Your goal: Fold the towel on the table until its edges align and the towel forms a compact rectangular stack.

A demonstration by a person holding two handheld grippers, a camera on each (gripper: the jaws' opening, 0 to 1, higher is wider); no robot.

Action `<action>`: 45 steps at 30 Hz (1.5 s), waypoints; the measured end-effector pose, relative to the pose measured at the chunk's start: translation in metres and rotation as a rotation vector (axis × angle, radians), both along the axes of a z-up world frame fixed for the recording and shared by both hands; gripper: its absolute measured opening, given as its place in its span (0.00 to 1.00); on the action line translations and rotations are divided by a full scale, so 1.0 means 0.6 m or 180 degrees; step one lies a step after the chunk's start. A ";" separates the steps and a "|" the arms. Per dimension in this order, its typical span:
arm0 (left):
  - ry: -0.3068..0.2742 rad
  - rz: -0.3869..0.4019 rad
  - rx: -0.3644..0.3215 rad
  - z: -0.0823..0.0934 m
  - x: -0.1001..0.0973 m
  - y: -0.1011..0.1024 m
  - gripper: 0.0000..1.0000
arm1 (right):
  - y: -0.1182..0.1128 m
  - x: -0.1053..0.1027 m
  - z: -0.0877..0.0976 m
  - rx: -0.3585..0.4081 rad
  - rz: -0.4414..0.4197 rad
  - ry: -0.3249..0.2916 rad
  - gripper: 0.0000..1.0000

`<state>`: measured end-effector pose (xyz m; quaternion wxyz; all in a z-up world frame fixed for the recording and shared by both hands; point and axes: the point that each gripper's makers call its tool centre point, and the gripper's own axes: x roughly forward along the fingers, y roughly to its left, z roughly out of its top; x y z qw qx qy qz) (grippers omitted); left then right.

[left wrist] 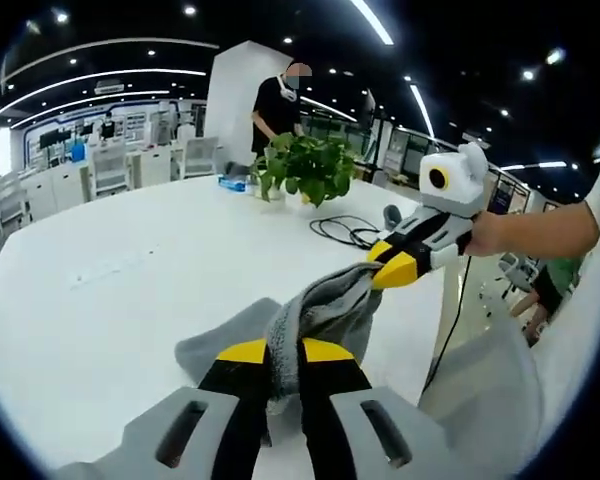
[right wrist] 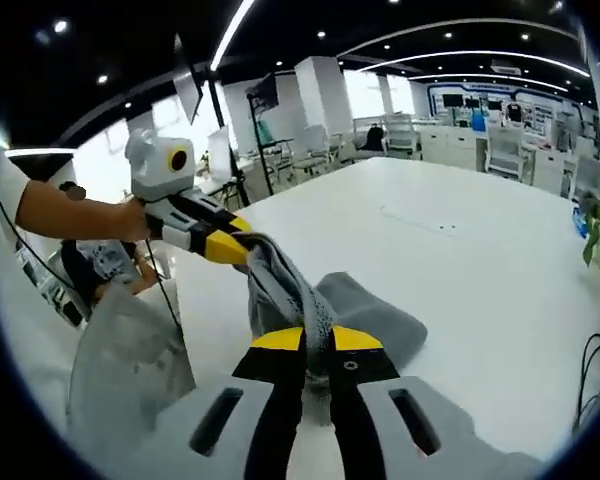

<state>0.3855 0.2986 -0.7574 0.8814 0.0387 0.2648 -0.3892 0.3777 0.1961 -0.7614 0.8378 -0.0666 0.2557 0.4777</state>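
A grey towel [left wrist: 320, 312] hangs lifted above the white table [left wrist: 130, 270], stretched between both grippers, its lower part draped on the tabletop. My left gripper [left wrist: 283, 352] is shut on one bunched corner of the towel. In the left gripper view, the right gripper [left wrist: 392, 268] comes in from the right, held by a hand, and is shut on the other corner. In the right gripper view, my right gripper [right wrist: 317, 342] pinches the towel [right wrist: 290, 295], and the left gripper [right wrist: 230, 245] grips the far end at the left.
A potted green plant [left wrist: 305, 165] stands at the table's far side with a black cable [left wrist: 345, 230] coiled beside it. A grey chair [right wrist: 130, 350] sits by the table edge. A person [left wrist: 278, 100] stands beyond the plant. Desks and chairs fill the background.
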 end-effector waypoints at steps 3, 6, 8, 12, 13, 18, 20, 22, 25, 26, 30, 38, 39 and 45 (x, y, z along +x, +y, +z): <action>0.0023 0.0039 0.0032 -0.010 0.014 -0.001 0.11 | -0.002 0.019 -0.006 -0.0137 0.0033 -0.0228 0.06; 0.0089 0.0085 0.0069 -0.023 0.029 0.000 0.11 | 0.002 0.032 -0.016 -0.0217 0.0042 -0.0261 0.07; 0.0100 0.0093 0.0112 -0.030 0.036 0.001 0.11 | 0.003 0.044 -0.023 -0.0263 0.0042 -0.0276 0.07; 0.0138 0.0113 0.0162 -0.045 0.049 0.004 0.11 | 0.004 0.061 -0.037 -0.0331 0.0037 -0.0269 0.07; 0.0145 0.0115 0.0168 -0.047 0.051 0.004 0.11 | 0.004 0.064 -0.040 -0.0349 0.0039 -0.0274 0.07; 0.0204 0.0154 0.0188 -0.060 0.061 0.008 0.11 | 0.008 0.081 -0.053 -0.0439 0.0086 -0.0280 0.07; 0.0238 0.0163 0.0196 -0.067 0.065 0.010 0.11 | 0.007 0.086 -0.058 -0.0467 0.0101 -0.0295 0.08; 0.0265 0.0167 0.0205 -0.074 0.069 0.011 0.11 | 0.008 0.093 -0.063 -0.0486 0.0105 -0.0301 0.08; 0.0311 0.0179 0.0245 -0.088 0.075 0.014 0.11 | 0.011 0.100 -0.075 -0.0513 0.0103 -0.0253 0.08; 0.0338 0.0180 0.0267 -0.095 0.076 0.015 0.11 | 0.011 0.103 -0.078 -0.0531 0.0104 -0.0253 0.08; 0.0405 0.0171 0.0323 -0.115 0.085 0.018 0.11 | 0.015 0.115 -0.096 -0.0620 0.0100 -0.0249 0.08; 0.0525 0.0175 0.0437 -0.153 0.107 0.019 0.11 | 0.015 0.141 -0.114 -0.0694 -0.0017 -0.0301 0.11; 0.0537 0.0166 0.0449 -0.157 0.108 0.018 0.11 | 0.014 0.143 -0.116 -0.0694 -0.0035 -0.0293 0.11; 0.0644 0.0199 0.0500 -0.176 0.115 0.023 0.12 | 0.005 0.152 -0.106 -0.0645 -0.0135 -0.0381 0.12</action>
